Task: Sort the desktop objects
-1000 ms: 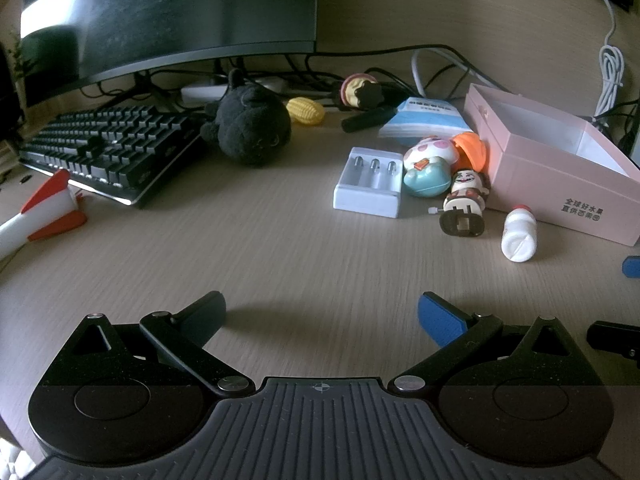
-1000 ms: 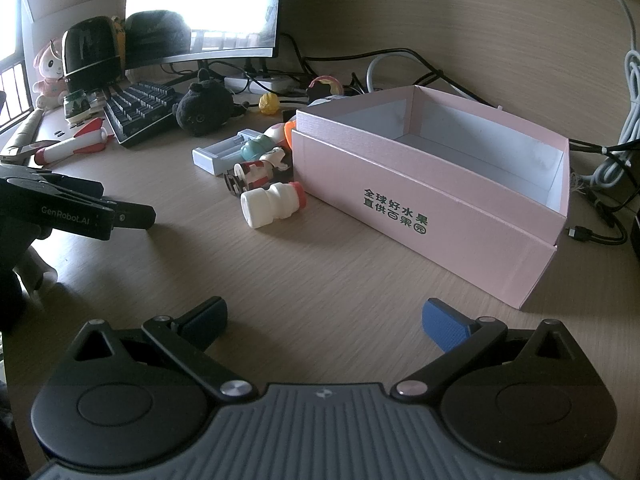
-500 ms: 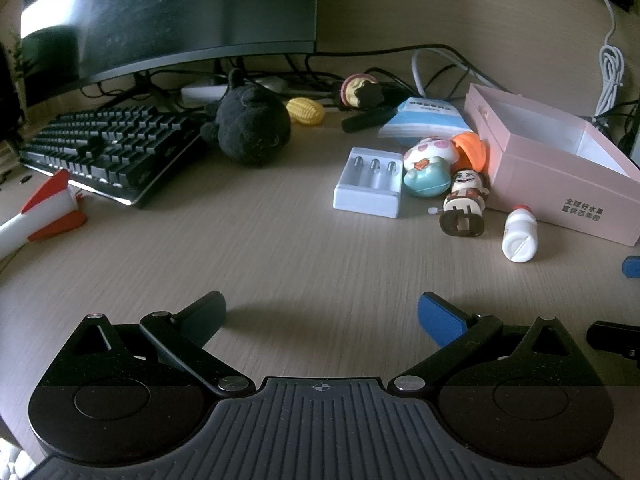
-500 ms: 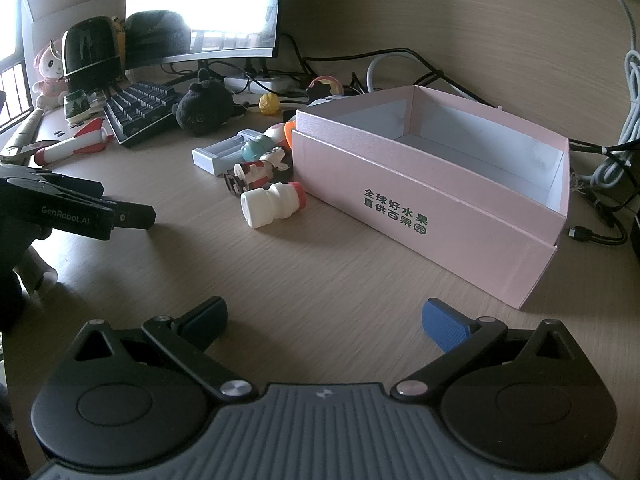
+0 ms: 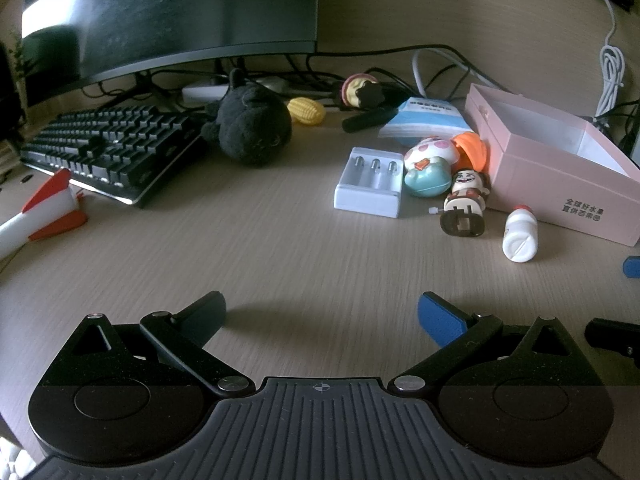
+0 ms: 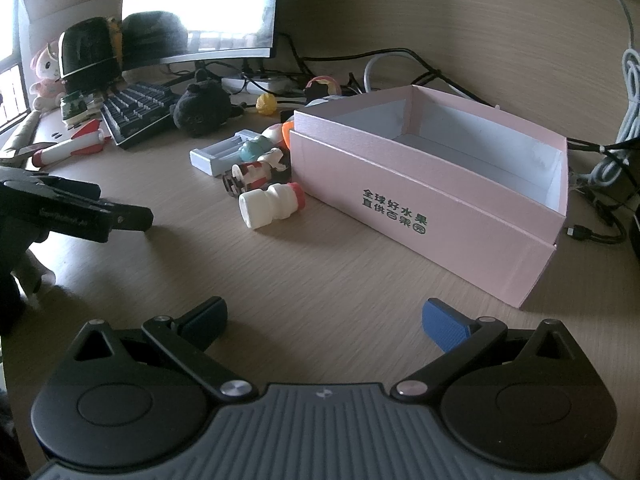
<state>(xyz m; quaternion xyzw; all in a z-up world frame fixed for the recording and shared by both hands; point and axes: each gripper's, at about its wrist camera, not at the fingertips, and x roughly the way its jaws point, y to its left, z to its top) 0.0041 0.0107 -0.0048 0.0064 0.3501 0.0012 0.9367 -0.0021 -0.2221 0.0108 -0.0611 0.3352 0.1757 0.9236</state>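
An open pink box (image 6: 440,200) (image 5: 560,184) stands on the wooden desk. Beside its left side lie a white bottle with a red cap (image 6: 272,205) (image 5: 519,232), a wind-up figure (image 5: 466,200) (image 6: 256,172), a teal and mushroom toy (image 5: 428,168), an orange piece (image 5: 474,146) and a white battery charger (image 5: 370,182) (image 6: 218,152). My left gripper (image 5: 320,314) is open and empty, low over bare desk. My right gripper (image 6: 324,318) is open and empty, in front of the box.
A black plush (image 5: 250,130), a yellow corn toy (image 5: 306,111), a blue packet (image 5: 430,116), a keyboard (image 5: 116,144) and a red-and-white rocket (image 5: 44,210) lie further back under the monitor (image 5: 172,12). Cables run behind the box.
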